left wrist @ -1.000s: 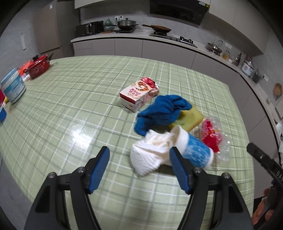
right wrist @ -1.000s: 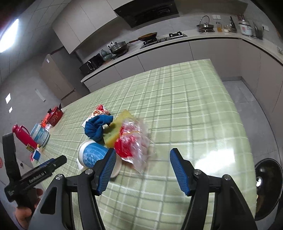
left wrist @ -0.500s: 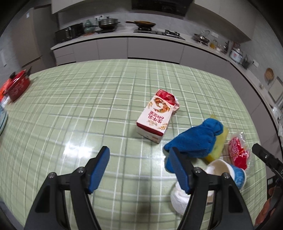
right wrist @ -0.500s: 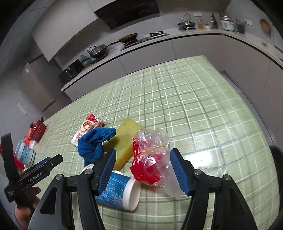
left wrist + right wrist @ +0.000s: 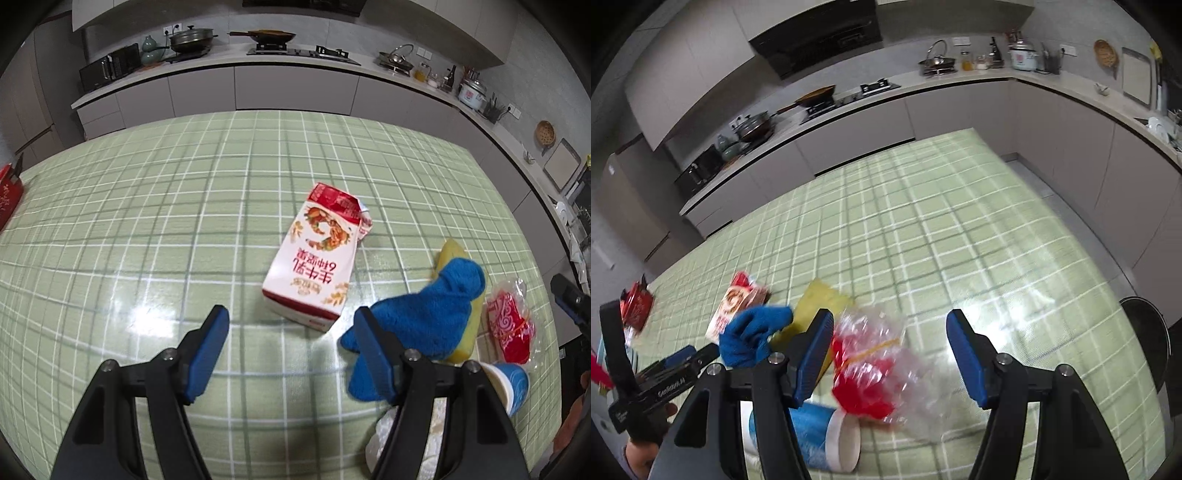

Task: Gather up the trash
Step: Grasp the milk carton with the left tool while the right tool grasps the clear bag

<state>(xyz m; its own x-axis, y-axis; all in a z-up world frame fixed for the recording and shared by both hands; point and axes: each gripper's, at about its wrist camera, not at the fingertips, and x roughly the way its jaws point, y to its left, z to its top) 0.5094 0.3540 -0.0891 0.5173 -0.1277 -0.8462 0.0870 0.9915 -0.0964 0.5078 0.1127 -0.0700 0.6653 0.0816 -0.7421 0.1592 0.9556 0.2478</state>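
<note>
Looking along the left gripper, we find its jaws spread wide and holding nothing, hovering above the green checked worktop. A milk carton lies on its side just ahead, slightly right of the gap's centre line. To take it well, we should shift a little right and forward so the carton's narrow width sits squarely between the jaws, then lower until the fingertips straddle its sides before closing. A blue cloth lies close to the right finger, draped over a yellow sponge; we should keep that finger clear of the cloth so it is not dragged along. Further right lie a crumpled plastic bag with red contents and a blue paper cup on its side, with something white beside it that we cannot identify.

Turning to the right wrist view, the right gripper also has its jaws spread and empty. The plastic bag lies just ahead, between the fingers but nearer the left one, partly overlapping the cup. We judge this the right hand's pick: it should descend over the bunched red middle, not the loose clear film, which would slip. A dark round bin shows past the worktop's right edge, a likely drop point.
</note>
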